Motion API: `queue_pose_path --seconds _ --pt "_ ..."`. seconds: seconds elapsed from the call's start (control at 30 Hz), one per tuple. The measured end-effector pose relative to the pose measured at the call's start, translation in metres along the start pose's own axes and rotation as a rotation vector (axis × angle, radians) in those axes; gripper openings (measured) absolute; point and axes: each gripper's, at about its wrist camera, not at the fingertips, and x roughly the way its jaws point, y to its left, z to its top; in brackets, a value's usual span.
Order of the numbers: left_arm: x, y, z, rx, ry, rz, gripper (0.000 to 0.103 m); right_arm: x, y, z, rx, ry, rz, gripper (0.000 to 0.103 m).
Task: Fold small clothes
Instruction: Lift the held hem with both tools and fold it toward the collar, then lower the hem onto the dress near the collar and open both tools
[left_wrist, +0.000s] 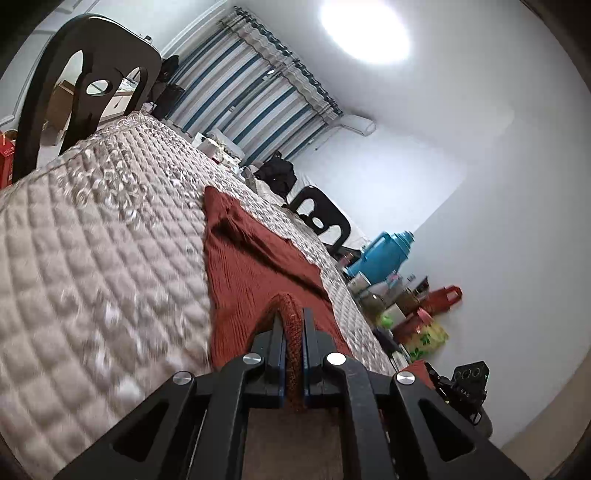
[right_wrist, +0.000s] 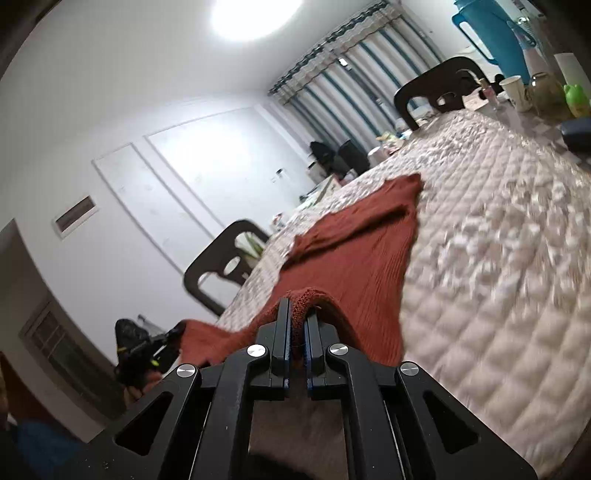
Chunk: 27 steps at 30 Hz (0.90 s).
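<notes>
A rust-red knitted garment (left_wrist: 255, 269) lies stretched on the quilted beige table cover (left_wrist: 92, 240). My left gripper (left_wrist: 293, 314) is shut on the garment's near hem, which is pinched in a fold between the fingers. In the right wrist view the same garment (right_wrist: 362, 251) runs away from me over the cover (right_wrist: 498, 258). My right gripper (right_wrist: 297, 306) is shut on another part of the near hem. The left gripper (right_wrist: 147, 350) also shows at lower left, holding the garment's other corner off the table edge. The right gripper (left_wrist: 461, 384) shows at lower right in the left wrist view.
Black chairs (left_wrist: 85, 85) (right_wrist: 221, 266) (right_wrist: 439, 88) stand around the table. At one end sit a blue thermos jug (left_wrist: 384, 254), cups, a jar and bottles (right_wrist: 546, 92). Red bags (left_wrist: 439, 299) lie by the wall. Striped curtains (left_wrist: 258, 85) hang at the back.
</notes>
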Motion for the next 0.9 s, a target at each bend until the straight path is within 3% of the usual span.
queue_pose_path --seconds 0.23,0.5,0.77,0.9 --pt "0.053 0.023 0.032 -0.103 0.040 0.070 0.008 0.043 -0.032 0.042 0.079 0.031 -0.113 0.005" --pt "0.111 0.063 0.032 -0.260 0.193 0.174 0.008 0.090 -0.086 0.053 0.263 0.125 -0.208 0.006" --pt "0.122 0.062 0.042 -0.277 0.225 0.123 0.013 0.106 -0.094 0.055 0.239 0.236 -0.155 0.011" --pt "0.126 0.079 0.052 -0.379 0.182 0.133 0.033 0.112 -0.101 0.062 0.280 0.213 -0.102 0.014"
